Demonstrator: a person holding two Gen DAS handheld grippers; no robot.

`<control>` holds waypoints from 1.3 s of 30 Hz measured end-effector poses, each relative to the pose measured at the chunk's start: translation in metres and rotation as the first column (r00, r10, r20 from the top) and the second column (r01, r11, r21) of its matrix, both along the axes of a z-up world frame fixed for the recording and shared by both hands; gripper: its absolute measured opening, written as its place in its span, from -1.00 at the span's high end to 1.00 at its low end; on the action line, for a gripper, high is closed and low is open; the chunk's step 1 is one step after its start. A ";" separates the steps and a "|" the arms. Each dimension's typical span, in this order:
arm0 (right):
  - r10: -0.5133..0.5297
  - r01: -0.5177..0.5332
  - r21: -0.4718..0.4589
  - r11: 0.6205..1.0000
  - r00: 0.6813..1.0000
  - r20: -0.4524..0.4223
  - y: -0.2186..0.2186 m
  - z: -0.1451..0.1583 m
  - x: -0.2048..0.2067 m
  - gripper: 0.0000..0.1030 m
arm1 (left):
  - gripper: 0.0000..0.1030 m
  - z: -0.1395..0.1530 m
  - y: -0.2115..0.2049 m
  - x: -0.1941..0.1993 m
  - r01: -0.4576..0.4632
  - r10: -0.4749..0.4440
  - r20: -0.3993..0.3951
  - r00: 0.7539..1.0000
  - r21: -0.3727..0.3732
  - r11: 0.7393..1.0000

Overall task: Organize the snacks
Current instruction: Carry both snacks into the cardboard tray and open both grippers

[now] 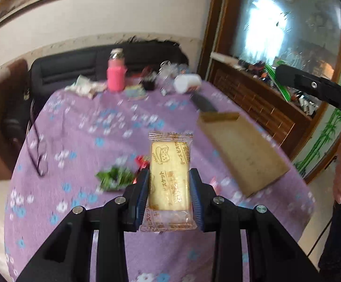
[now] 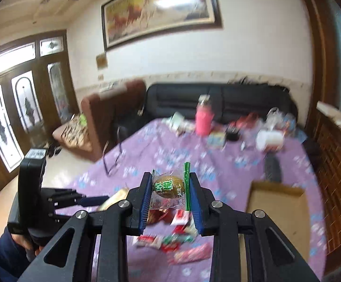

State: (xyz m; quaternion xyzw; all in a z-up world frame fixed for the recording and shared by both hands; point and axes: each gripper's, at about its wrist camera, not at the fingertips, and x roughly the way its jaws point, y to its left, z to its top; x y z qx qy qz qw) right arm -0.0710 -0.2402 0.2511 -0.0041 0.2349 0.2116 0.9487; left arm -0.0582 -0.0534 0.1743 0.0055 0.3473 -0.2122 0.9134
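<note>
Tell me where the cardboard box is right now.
The cardboard box lies on the purple tablecloth at the table's right side, just right of the biscuit packet in the left tongs, with the black remote behind it.

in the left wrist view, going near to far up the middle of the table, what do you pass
left gripper shut on the biscuit packet → bare purple floral tablecloth → pink bottle at the far edge → black sofa behind the table

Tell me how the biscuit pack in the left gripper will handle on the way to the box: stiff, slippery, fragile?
The biscuit pack juts straight past the left gripper without sagging, so it is probably stiff. Its glossy wrapper may slip between the pads. The biscuit inside could crack if squeezed harder.
</note>
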 end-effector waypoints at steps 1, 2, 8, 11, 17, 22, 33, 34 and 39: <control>-0.011 0.010 0.006 1.000 1.000 0.009 -0.006 0.004 0.000 0.36 | 0.36 0.003 -0.005 0.002 0.007 -0.007 0.005 1.000 0.001 1.000; -0.014 0.014 0.014 1.000 1.000 0.008 -0.012 0.004 -0.001 0.36 | 0.36 0.005 -0.013 0.005 0.016 -0.016 0.008 1.000 0.001 1.000; -0.076 0.085 0.093 0.992 0.993 -0.091 -0.056 -0.042 0.013 0.37 | 0.36 -0.011 -0.052 0.022 0.062 -0.063 -0.038 0.997 -0.003 0.998; -0.107 0.126 0.128 0.984 0.983 -0.148 -0.083 -0.066 0.024 0.37 | 0.36 -0.024 -0.077 0.034 0.083 -0.083 -0.071 0.994 0.005 0.997; -0.233 0.279 0.171 0.945 0.941 -0.245 -0.131 -0.112 0.058 0.37 | 0.36 -0.043 -0.131 0.053 0.140 -0.140 -0.118 0.983 -0.005 0.990; -0.307 0.393 0.226 0.891 0.890 -0.337 -0.172 -0.144 0.089 0.37 | 0.36 -0.059 -0.184 0.081 0.170 -0.170 -0.156 0.973 -0.009 0.985; -0.390 0.522 0.186 0.833 0.791 -0.472 -0.227 -0.207 0.131 0.37 | 0.37 -0.126 -0.254 0.140 0.171 -0.154 -0.297 0.942 0.033 0.985; -0.396 0.523 0.176 0.834 0.790 -0.467 -0.228 -0.207 0.131 0.37 | 0.37 -0.130 -0.259 0.141 0.173 -0.153 -0.298 0.942 0.042 0.984; -0.387 0.523 0.181 0.833 0.784 -0.484 -0.231 -0.211 0.132 0.33 | 0.37 -0.142 -0.271 0.144 0.183 -0.159 -0.320 0.934 0.046 0.982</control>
